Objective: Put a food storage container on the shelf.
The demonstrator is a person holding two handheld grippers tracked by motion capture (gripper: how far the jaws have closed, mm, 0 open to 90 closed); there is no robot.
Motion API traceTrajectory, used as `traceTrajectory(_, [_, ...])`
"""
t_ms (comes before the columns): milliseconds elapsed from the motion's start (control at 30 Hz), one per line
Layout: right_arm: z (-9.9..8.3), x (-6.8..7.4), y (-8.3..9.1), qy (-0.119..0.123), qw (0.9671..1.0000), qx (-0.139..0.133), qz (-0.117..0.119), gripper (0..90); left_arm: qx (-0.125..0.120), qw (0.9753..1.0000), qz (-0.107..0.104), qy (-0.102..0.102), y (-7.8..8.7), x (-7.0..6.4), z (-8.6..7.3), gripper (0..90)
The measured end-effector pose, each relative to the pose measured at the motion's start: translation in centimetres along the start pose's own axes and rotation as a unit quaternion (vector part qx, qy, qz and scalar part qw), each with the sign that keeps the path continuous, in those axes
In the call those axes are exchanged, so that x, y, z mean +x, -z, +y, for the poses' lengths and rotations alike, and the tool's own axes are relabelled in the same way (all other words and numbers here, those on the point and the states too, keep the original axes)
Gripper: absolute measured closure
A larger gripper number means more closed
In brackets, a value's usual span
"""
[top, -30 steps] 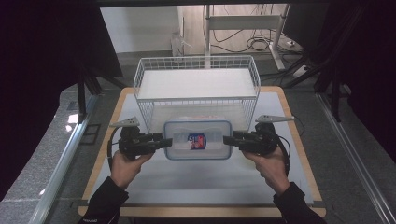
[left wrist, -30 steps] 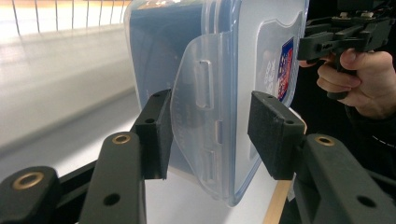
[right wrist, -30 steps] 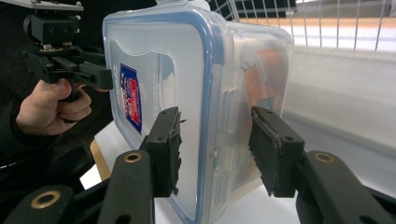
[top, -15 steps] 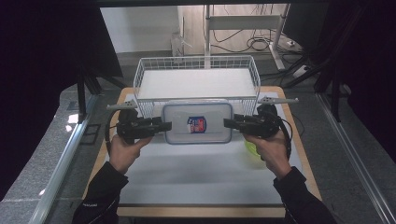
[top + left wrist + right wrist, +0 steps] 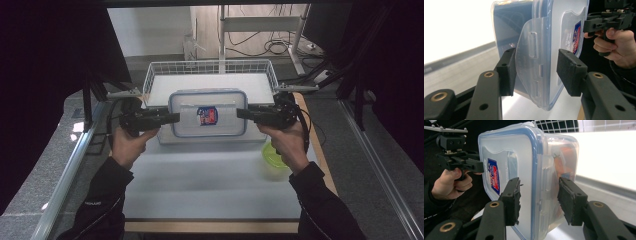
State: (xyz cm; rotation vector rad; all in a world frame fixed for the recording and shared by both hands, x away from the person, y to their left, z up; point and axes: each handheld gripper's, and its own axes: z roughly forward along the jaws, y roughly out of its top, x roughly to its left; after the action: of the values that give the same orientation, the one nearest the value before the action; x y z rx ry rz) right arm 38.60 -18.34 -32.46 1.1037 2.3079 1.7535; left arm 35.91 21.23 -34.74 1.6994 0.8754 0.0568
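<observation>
A clear rectangular container [image 5: 207, 120] with a blue-rimmed lid and a red-and-blue label hangs above the table, just in front of the wire basket [image 5: 150, 75]. My left gripper [image 5: 172, 118] is shut on its left end and my right gripper [image 5: 241, 114] on its right end. In the left gripper view the pads of my left gripper [image 5: 536, 72] straddle the container's [image 5: 549, 30] side latch flap. In the right gripper view my right gripper [image 5: 539, 197] clamps the other end of the container [image 5: 524, 152], and something orange shows through its wall.
The white wire basket stands at the back of the table, with white inside it. A yellow-green bowl [image 5: 274, 154] sits on the white mat [image 5: 200, 180] under the right hand. Metal rails run along both table sides.
Both grippers have lifted the container off the mat and carried it away from the person, up to the basket's front edge. The green bowl under the right hand has come into sight.
</observation>
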Motion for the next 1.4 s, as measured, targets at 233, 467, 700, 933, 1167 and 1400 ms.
traceTrajectory(233, [2.0,-0.9,-0.7,-0.004,1.0000,-0.006,0.000,53.6,0.001,1.0000,0.003,0.002,-0.2,0.9,2.0,51.3])
traceTrajectory(467, [4.1,-1.5,-1.0,-0.006,0.9999,-0.013,0.000,53.4,-0.002,1.0000,0.004,0.000,-0.2,1.5,4.3,51.3])
traceTrajectory(700, [5.9,-2.0,-1.3,-0.009,0.9999,-0.013,-0.005,52.9,0.000,1.0000,0.003,0.001,-0.6,2.3,6.1,51.3])
traceTrajectory(933, [6.9,-3.1,-2.3,-0.022,0.9997,-0.010,-0.008,52.8,0.000,0.9999,0.004,0.011,-1.2,3.6,7.1,51.2])
traceTrajectory(1167, [7.7,-4.1,-3.1,-0.029,0.9995,-0.007,-0.009,52.8,0.001,0.9997,0.008,0.024,-1.9,4.8,7.7,50.6])
traceTrajectory(1400, [7.9,-5.1,-3.9,-0.044,0.9989,-0.006,-0.017,52.7,0.004,0.9992,0.011,0.038,-2.8,5.8,7.5,49.8])
